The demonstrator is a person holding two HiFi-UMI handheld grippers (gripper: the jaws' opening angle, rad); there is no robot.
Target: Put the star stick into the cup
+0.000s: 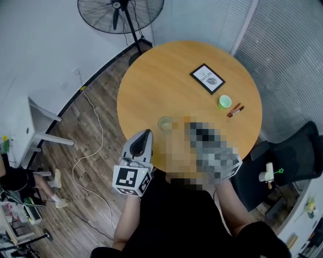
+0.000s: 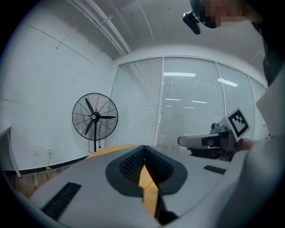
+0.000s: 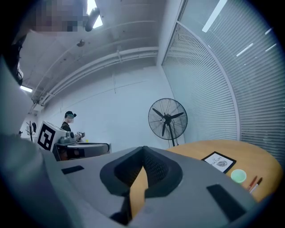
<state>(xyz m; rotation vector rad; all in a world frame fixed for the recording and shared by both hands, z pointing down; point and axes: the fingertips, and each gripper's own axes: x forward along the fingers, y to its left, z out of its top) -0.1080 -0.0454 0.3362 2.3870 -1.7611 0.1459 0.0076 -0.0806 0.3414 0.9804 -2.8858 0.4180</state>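
Holds the left tongs (image 1: 147,133) low over the near edge of the round wooden bench (image 1: 166,75), tips pressed together with nothing between, only a sliver of bench top showing past the pads. Holds the right tongs (image 3: 143,150) alongside, likewise closed tight and empty; largely masked in the head view. Nothing of the task in either pair. Two thin sticks (image 1: 235,110), one reddish and one dark, lying side by side on the far right part of the bench, well apart from both tongs and beyond the right pair's tips; too small to tell whether either ends in a star. Just beside them, toward the middle of the bench, a small green cup (image 1: 224,102), upright. Nearer, a clear glass (image 1: 165,124) standing between the two pairs of tips, just beside those of the left tongs. Beyond the cup, a black-framed print (image 1: 207,78) lying flat, reading "NATURE" under a smaller line too fine to read. Black-and-white square marker (image 1: 132,179) on the left tongs' cube, no lettering. Off the bench by the black chair (image 1: 287,156), a small green star outline (image 1: 279,171) on a pale object, not identifiable. Standing fan (image 1: 121,15) on the floor past the bench.
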